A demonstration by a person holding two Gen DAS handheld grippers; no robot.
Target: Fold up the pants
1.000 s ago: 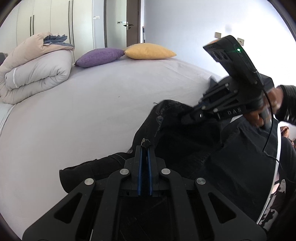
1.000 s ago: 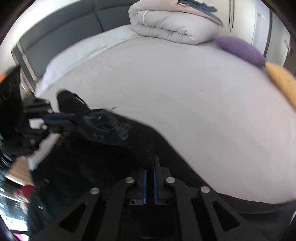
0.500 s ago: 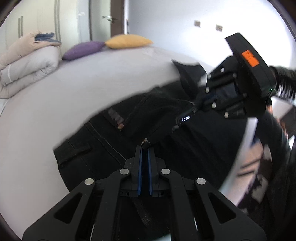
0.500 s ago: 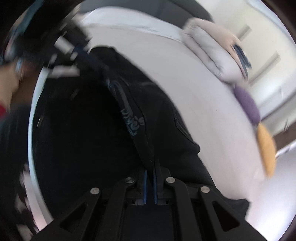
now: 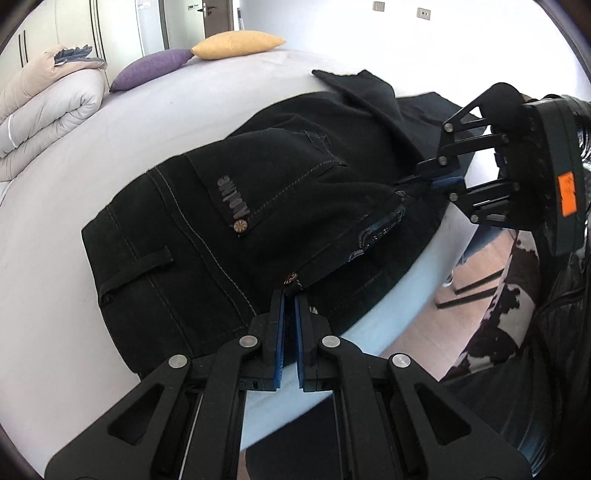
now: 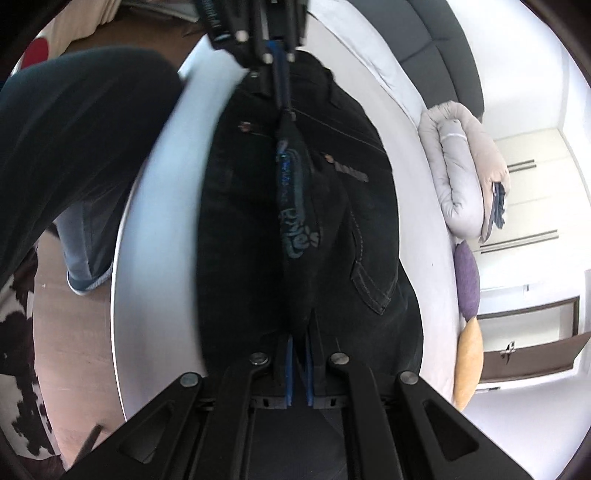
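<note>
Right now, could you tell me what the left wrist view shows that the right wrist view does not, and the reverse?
Only the left wrist view shows the belt loop and the wall sockets. Only the right wrist view shows the grey headboard and someone's jeans leg. Both show the black pants on the bed, clamped by the left gripper and right gripper, plus the folded duvet.

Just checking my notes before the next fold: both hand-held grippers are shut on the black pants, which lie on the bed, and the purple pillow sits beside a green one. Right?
Not quite. The pillow beside the purple pillow is yellow, not green, as the left wrist view shows. The rest holds: the left hand-held gripper and right hand-held gripper are shut on the black pants on the bed.
</note>
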